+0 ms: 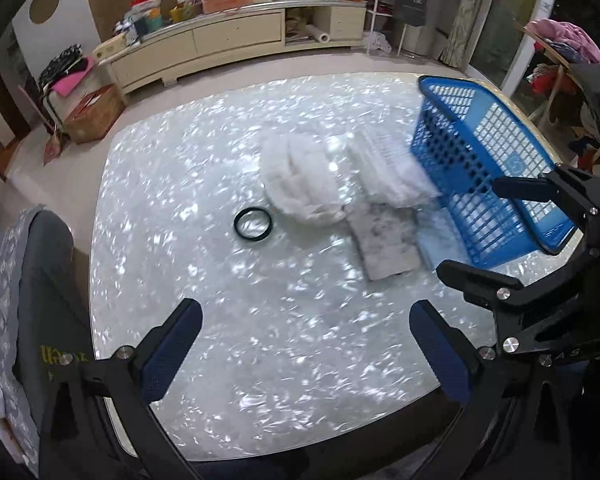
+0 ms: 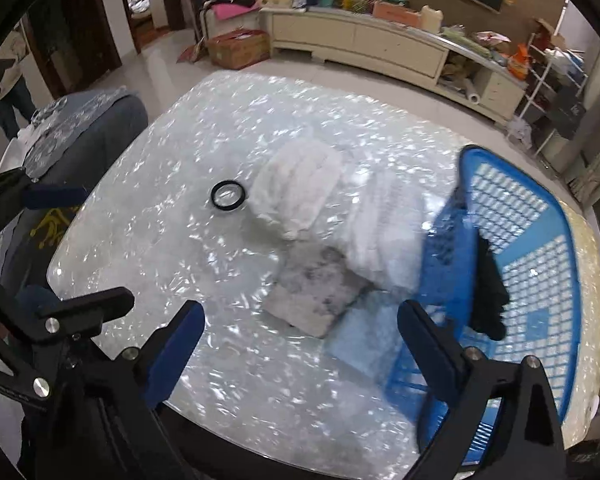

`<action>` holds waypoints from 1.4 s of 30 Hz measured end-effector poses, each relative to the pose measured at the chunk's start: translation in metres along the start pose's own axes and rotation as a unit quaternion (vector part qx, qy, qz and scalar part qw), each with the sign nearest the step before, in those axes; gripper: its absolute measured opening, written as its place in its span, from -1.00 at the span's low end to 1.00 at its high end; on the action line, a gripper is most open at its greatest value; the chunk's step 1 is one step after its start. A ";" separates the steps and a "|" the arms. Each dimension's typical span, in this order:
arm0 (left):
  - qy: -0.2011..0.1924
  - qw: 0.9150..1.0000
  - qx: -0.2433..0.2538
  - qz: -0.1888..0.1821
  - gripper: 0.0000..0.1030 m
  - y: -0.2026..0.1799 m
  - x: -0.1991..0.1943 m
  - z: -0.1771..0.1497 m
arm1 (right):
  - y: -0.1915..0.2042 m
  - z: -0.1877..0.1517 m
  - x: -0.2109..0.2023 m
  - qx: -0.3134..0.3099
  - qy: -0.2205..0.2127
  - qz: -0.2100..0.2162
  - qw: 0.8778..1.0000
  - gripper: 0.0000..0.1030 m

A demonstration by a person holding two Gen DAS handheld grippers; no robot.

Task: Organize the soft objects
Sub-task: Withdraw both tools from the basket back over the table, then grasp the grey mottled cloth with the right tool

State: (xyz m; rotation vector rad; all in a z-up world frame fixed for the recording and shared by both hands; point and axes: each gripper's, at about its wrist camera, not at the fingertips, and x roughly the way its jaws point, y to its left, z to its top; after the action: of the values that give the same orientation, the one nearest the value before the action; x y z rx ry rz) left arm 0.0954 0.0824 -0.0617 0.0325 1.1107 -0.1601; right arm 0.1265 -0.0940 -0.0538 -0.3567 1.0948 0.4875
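Right wrist view: a blue basket [image 2: 540,264] stands on the pearly worktop [image 2: 140,264], a black cloth [image 2: 488,300] draped over its near wall. Just beside it lie a white fluffy towel [image 2: 300,196], a grey cloth [image 2: 312,292] and a pale blue cloth [image 2: 360,340]; a black ring [image 2: 228,196] rests near the towel. Both the right tool [image 2: 300,348] and the left tool [image 1: 306,344] gape, empty. A cluttered cabinet [image 2: 380,44] lines the far wall.

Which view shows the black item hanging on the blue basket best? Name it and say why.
The right wrist view. There the black item hangs in plain sight over the near wall of the blue basket. In the left wrist view the blue basket shows, but the right gripper overlaps it and no black item can be made out.
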 end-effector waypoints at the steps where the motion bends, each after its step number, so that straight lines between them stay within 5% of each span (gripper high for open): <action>1: 0.001 1.000 -0.003 0.002 1.00 0.004 0.004 -0.002 | 0.002 0.001 0.005 -0.002 0.004 0.002 1.000 0.84; 15: 0.035 0.999 -0.027 -0.004 1.00 0.032 0.073 -0.010 | 0.019 0.007 0.086 0.000 0.071 0.018 0.997 0.67; 30: 0.052 0.998 -0.024 -0.020 1.00 0.033 0.112 -0.001 | 0.016 0.007 0.139 -0.012 0.108 -0.007 0.994 0.22; 42: 0.046 0.999 -0.019 -0.019 1.00 0.025 0.101 -0.005 | 0.011 -0.005 0.124 -0.012 0.096 0.032 0.995 -0.63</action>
State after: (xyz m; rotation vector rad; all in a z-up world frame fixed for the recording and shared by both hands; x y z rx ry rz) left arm 0.1381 0.0962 -0.1553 -0.0148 1.2071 -0.1729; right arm 0.1630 -0.0626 -0.1686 -0.3965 1.2905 0.5318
